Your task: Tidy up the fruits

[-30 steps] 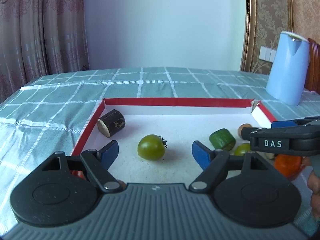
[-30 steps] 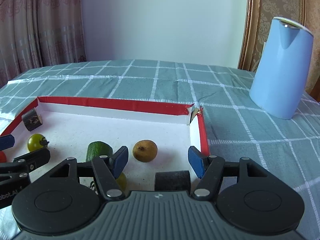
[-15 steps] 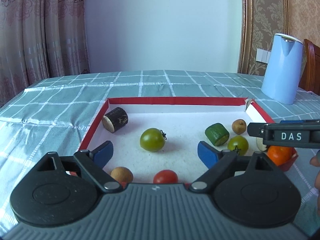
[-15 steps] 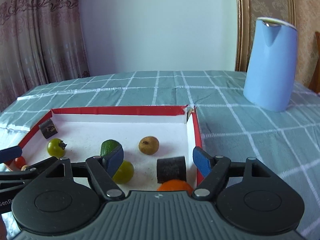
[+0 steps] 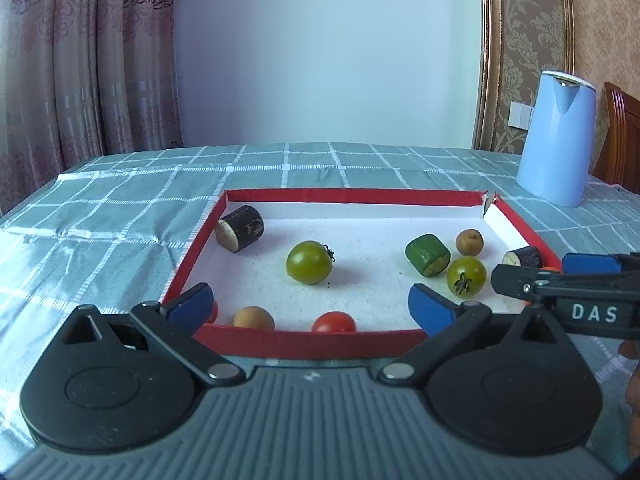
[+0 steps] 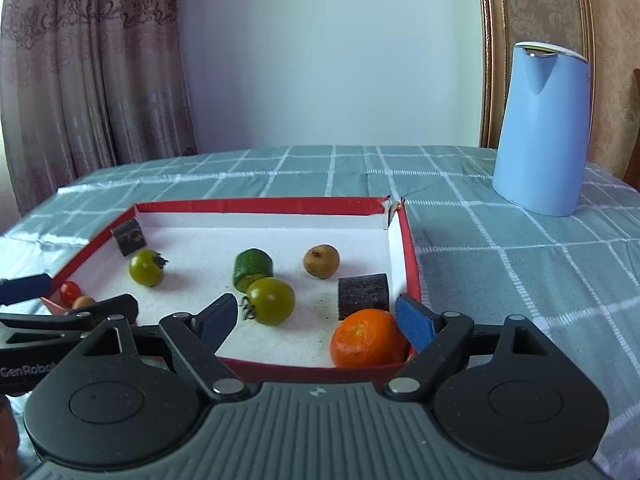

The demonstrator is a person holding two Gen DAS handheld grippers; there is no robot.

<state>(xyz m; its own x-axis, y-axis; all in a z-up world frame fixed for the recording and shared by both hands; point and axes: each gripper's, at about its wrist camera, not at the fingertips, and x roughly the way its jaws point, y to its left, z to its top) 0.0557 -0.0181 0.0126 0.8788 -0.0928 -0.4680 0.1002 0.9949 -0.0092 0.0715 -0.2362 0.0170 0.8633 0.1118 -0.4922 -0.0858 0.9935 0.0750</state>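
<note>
A red-rimmed white tray [image 5: 344,196] holds two green tomatoes [image 5: 309,262] [image 5: 466,276], a cucumber piece [image 5: 427,255], two brown longans [image 5: 469,242] [image 5: 253,317], a red tomato [image 5: 333,322] and dark cylinders [image 5: 240,228]. My left gripper [image 5: 310,306] hovers at the tray's near rim, jaws opening, nothing between them. My right gripper [image 6: 316,318] is at the near right corner, jaws opening. An orange [image 6: 368,338] lies in the tray [image 6: 256,205] beside its right finger, the left pad well clear of it. A green tomato [image 6: 271,301] sits just ahead.
A light blue kettle [image 6: 540,132] stands on the checked green tablecloth [image 6: 500,264] to the tray's far right. A wooden chair [image 5: 622,136] is behind it. Curtains [image 5: 80,60] hang at the back left. The right gripper [image 5: 556,272] crosses the left wrist view's right side.
Both grippers drew back toward the tray's near rim and their jaws widened. The orange and the near fruits came into view below them.
</note>
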